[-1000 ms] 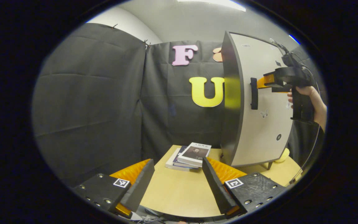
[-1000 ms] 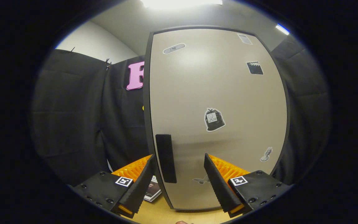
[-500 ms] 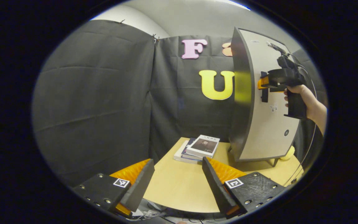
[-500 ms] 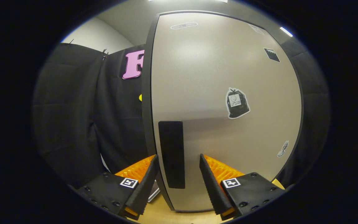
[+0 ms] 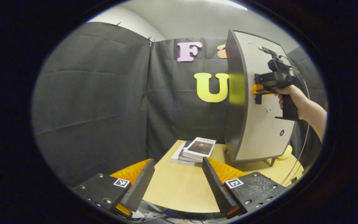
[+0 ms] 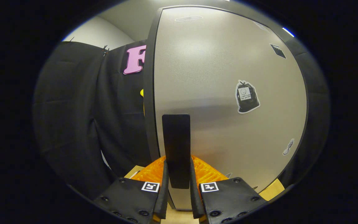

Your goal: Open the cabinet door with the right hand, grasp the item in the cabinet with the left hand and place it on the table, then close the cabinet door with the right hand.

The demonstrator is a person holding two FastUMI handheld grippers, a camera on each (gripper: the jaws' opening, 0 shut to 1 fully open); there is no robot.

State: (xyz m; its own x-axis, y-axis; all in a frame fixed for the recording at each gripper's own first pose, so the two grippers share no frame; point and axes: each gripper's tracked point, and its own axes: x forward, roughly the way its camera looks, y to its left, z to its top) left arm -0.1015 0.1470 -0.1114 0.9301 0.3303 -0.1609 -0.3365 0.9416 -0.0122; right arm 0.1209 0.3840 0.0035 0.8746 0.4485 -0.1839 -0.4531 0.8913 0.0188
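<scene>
Cabinet door (image 6: 228, 93) at centre right of right gripper view, closed; right gripper (image 6: 178, 199) clamped on handle (image 6: 176, 149), both fingers pressing; left gripper (image 5: 176, 183) wide open, empty, low over table (image 5: 182, 189); item inside hidden; judged: opening just starting, grasp, placing, closing all left.

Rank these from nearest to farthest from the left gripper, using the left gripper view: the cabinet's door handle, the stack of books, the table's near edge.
1. Table's near edge, just ahead of the left gripper.
2. Stack of books, farther back on the table, slightly right.
3. Door handle, high on the right, held by the right gripper.
</scene>
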